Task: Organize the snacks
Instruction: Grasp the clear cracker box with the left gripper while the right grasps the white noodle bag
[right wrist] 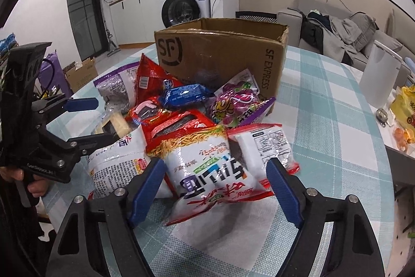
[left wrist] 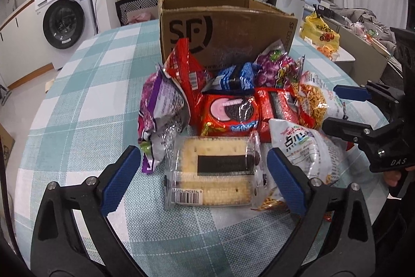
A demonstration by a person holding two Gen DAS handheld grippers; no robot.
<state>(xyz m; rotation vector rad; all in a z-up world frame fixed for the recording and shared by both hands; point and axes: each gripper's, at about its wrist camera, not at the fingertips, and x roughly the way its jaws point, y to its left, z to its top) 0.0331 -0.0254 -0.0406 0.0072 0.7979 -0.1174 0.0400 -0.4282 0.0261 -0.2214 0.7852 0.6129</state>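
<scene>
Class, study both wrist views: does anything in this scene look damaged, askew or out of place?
Yes. The cardboard box has a torn, ragged top corner at its right. The snack packets lie heaped on the checked tablecloth in front of it, tilted and overlapping. Nothing looks spilled.

L gripper [left wrist: 201,179], R gripper [right wrist: 216,188] — jaws apart, angled down.

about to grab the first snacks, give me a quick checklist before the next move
1. Left tool straddles the cracker pack, pads not touching: ok.
2. Right tool straddles the white noodle-snack bag, pads not touching: ok.
3. Cardboard box top open: ok.
4. Room inside box: cannot tell.
5. Cracker pack free of neighbours: not ok, another white bag leans at its right edge.
</scene>
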